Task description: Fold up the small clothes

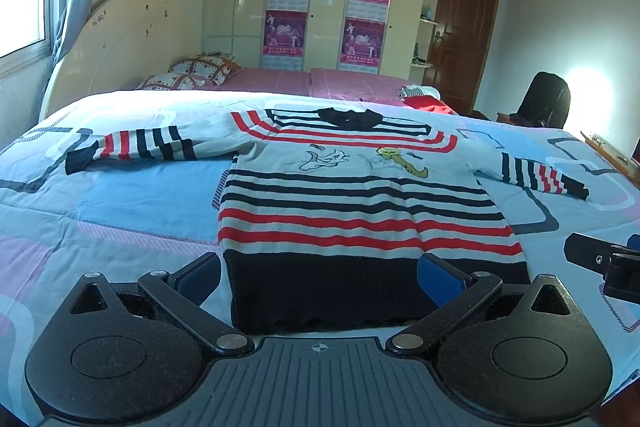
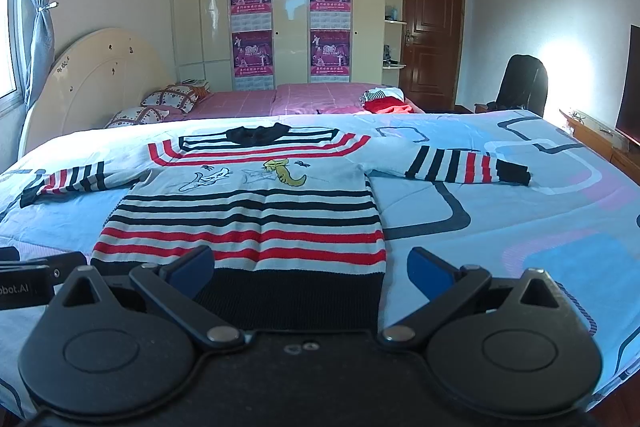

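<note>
A small striped sweater (image 1: 352,195) in white, red and navy lies flat, front up, on the blue patterned bedspread (image 1: 132,199), both sleeves spread out. My left gripper (image 1: 320,275) is open, its jaws wide around the sweater's navy hem near the left corner. My right gripper (image 2: 312,273) is open over the hem's right corner. The sweater also shows in the right wrist view (image 2: 248,211), with its right sleeve (image 2: 468,165) stretched out to the right. Each gripper shows at the edge of the other's view.
A pile of red and striped clothes (image 2: 384,101) lies on the pink bed part beyond. Pillows (image 2: 172,99) and headboard sit far left. A black chair (image 2: 524,83) and a wooden cabinet (image 2: 596,135) stand to the right of the bed.
</note>
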Demonstrator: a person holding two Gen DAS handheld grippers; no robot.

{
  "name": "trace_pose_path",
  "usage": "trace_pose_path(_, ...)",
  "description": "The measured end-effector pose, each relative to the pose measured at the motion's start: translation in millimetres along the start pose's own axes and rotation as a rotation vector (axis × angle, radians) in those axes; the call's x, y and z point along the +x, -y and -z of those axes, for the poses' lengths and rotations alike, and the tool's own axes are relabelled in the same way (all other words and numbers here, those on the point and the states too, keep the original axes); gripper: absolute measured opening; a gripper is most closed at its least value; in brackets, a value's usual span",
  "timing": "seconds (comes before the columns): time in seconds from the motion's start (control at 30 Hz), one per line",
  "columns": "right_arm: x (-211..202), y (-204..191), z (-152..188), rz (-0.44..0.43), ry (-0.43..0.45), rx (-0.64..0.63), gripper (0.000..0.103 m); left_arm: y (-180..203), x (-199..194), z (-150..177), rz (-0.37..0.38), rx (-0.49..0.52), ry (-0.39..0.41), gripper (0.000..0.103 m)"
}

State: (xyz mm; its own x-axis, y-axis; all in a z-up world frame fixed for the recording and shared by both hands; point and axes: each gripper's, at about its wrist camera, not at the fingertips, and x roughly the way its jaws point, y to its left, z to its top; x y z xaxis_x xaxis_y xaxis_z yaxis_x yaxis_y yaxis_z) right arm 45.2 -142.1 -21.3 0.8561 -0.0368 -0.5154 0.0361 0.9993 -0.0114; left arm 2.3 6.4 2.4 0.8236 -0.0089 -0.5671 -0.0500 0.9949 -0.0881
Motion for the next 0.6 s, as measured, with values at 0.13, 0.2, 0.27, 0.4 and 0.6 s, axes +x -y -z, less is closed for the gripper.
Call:
trace_pose_path(0.13, 0.0, 0.2, 0.3, 0.0, 0.001, -0.001, 0.102, 0.9, -1.1, 0.8, 0.001, 0.001, 0.0, 0.103)
trace_pose_path(0.2, 0.1, 0.3, 0.2, 0.0, 0.0, -0.001, 0.102, 1.6, -1.5, 1.3, -0.001, 0.001, 0.0, 0.103)
trace_pose_path(0.27, 0.0, 0.4, 0.4, 0.0, 0.001, 0.0, 0.102, 1.9, -1.6, 1.5, 0.0, 0.001, -0.001, 0.103)
trace_pose_path(0.4, 0.0, -0.6, 0.4, -0.002, -0.001, -0.001, 0.102, 2.2, -1.9, 2.2, -0.002, 0.002, -0.005, 0.103)
trace_pose_path(0.6, -0.1, -0.5, 0.6, -0.003, 0.001, 0.0, 0.102, 2.0, -1.9, 3.1, -0.005, 0.0, 0.0, 0.103)
